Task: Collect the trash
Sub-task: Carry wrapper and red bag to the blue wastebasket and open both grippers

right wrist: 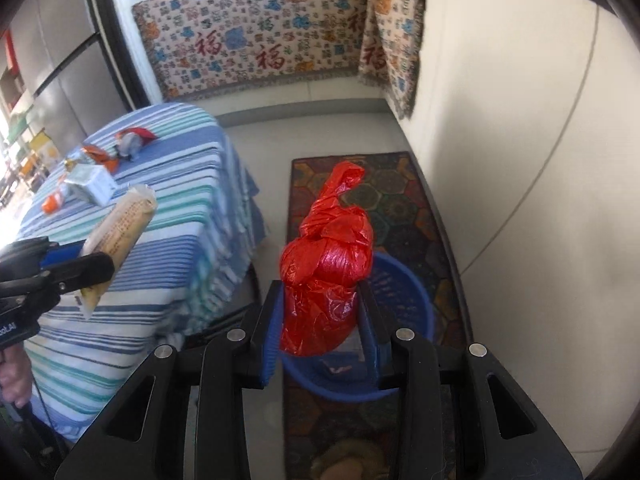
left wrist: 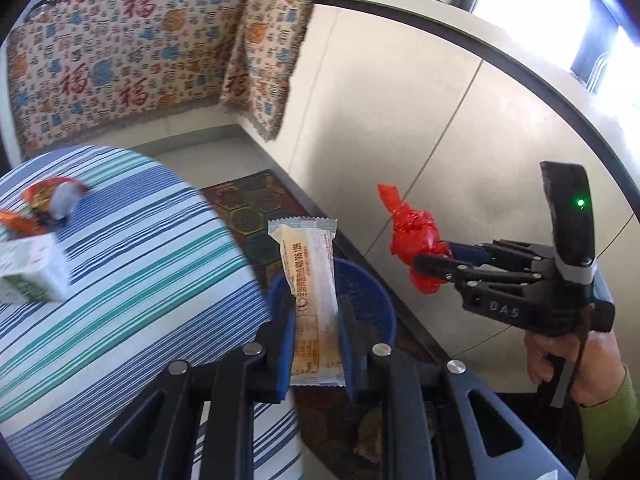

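Note:
My left gripper (left wrist: 316, 320) is shut on a beige snack wrapper (left wrist: 310, 288) and holds it above the blue basket (left wrist: 380, 304) on the floor; the wrapper also shows in the right wrist view (right wrist: 120, 236). My right gripper (right wrist: 320, 312) is shut on a knotted red plastic bag (right wrist: 328, 276), held over the blue basket (right wrist: 408, 300); the bag also shows in the left wrist view (left wrist: 412, 236). More trash lies on the striped table: a white-green carton (left wrist: 30, 276), crumpled wrappers (left wrist: 52, 200) and an orange piece (right wrist: 52, 202).
The striped tablecloth (left wrist: 132, 280) covers a table left of the basket. A patterned rug (right wrist: 400, 200) lies under the basket along a pale wall (right wrist: 520, 160). A patterned cloth (right wrist: 260, 28) hangs at the back.

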The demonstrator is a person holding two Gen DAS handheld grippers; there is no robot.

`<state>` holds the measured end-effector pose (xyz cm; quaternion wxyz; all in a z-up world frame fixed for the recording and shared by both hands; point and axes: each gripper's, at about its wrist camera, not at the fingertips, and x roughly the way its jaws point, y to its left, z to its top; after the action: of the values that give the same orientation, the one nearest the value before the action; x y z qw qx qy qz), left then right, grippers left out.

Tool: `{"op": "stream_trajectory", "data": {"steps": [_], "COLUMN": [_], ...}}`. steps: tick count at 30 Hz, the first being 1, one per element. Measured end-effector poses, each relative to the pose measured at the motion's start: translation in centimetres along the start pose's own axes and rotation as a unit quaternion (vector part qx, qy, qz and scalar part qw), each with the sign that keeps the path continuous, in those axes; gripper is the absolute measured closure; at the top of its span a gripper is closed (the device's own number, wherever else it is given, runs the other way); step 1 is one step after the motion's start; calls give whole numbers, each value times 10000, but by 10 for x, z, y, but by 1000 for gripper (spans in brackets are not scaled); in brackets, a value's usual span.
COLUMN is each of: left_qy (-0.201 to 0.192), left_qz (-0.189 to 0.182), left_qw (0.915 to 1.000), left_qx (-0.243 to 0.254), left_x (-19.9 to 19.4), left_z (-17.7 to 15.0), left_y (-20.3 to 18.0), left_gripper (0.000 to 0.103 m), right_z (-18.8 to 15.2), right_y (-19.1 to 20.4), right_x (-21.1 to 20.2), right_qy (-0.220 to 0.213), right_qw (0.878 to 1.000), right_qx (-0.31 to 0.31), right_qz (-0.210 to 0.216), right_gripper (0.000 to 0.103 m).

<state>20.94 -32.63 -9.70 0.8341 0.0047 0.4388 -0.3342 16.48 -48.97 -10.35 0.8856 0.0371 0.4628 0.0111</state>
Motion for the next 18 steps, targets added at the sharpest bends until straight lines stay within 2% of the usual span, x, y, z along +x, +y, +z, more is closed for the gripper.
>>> {"op": "stream_trajectory", "data": {"steps": [5, 10, 18], "left_qy": [190, 381, 639], "left_qz": [-155, -179, -173], "left_qw": [9997, 9990, 9974], "left_qx": [94, 152, 268], "left_x": [48, 89, 131], "left_z": [15, 16, 13], "left_y": [-22, -29, -31], "left_gripper": [83, 83, 83], "right_z": [-10, -13, -19], "right_y": [-43, -69, -83], "right_x": [22, 32, 33], "right_qy": [159, 259, 220], "right_qw": [9991, 9974, 9949], "right_qx": [385, 667, 963], "right_qz": [41, 122, 188], "right_gripper": [68, 68, 67]}}
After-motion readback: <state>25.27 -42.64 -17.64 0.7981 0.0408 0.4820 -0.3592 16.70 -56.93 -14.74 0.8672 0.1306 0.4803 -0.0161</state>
